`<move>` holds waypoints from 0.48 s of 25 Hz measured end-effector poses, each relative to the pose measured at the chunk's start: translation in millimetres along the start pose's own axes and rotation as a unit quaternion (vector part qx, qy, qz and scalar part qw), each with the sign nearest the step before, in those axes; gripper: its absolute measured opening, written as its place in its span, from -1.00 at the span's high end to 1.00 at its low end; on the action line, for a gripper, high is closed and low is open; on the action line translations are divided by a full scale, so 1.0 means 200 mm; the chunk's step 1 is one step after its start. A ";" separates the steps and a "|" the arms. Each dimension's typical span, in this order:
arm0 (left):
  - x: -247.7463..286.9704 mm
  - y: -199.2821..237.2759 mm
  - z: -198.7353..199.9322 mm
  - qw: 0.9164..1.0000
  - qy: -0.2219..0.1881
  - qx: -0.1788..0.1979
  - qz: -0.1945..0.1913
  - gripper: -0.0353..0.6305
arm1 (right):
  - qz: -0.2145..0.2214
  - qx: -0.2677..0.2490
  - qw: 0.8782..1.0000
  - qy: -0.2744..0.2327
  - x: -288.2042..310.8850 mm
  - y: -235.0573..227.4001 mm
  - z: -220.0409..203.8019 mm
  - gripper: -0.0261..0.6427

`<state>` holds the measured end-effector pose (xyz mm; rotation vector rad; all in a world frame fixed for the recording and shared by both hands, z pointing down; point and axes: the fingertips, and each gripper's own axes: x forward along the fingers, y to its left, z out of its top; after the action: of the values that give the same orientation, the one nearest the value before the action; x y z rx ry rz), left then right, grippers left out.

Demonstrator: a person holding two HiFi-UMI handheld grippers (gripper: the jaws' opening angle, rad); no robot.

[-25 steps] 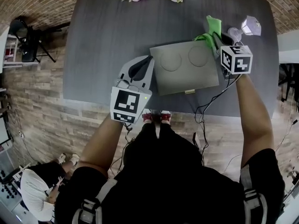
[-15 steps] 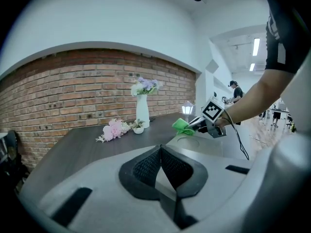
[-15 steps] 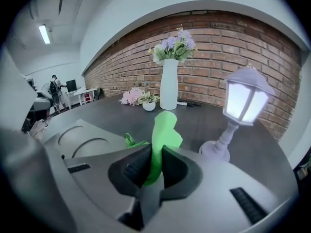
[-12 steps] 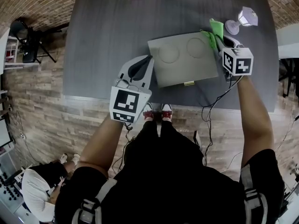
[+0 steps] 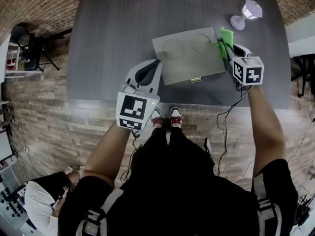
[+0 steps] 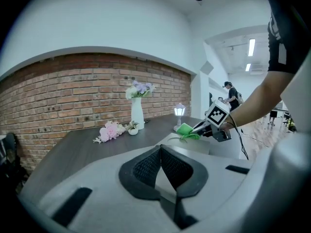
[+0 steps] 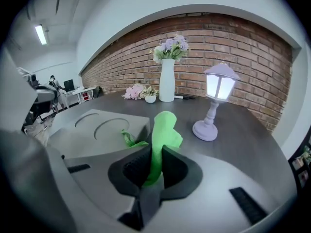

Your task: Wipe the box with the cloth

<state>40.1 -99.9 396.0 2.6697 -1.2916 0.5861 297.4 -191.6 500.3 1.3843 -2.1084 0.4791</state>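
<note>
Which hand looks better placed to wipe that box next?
Right: the right claw is shut on the green cloth at the grey box's right edge; the left claw is shut and empty beside its left edge.

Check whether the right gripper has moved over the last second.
Yes. The right gripper, shut on the cloth, has slid toward the person along the box, away from the lamp.

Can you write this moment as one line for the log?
right gripper: shut on cloth | cloth: at box right edge | left gripper: shut, empty, beside box
</note>
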 end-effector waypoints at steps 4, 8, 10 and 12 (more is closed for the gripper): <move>-0.04 -0.04 -0.01 1.000 0.000 0.003 -0.003 0.87 | 0.000 0.004 1.000 0.002 -0.07 0.02 -0.07 0.81; -0.10 -0.06 0.00 1.000 -0.006 0.003 0.000 0.87 | -0.004 0.006 1.000 0.005 -0.14 0.04 -0.13 0.81; -0.13 -0.06 0.01 1.000 -0.009 0.003 0.001 0.87 | -0.010 0.011 1.000 0.010 -0.19 0.05 -0.16 0.81; -0.16 -0.06 0.03 1.000 -0.014 0.006 0.002 0.87 | -0.015 0.018 1.000 0.011 -0.23 0.06 -0.19 0.81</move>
<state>33.8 -70.2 377.9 2.6942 -1.3060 0.5614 310.1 -132.7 501.1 1.4236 -2.0677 0.5208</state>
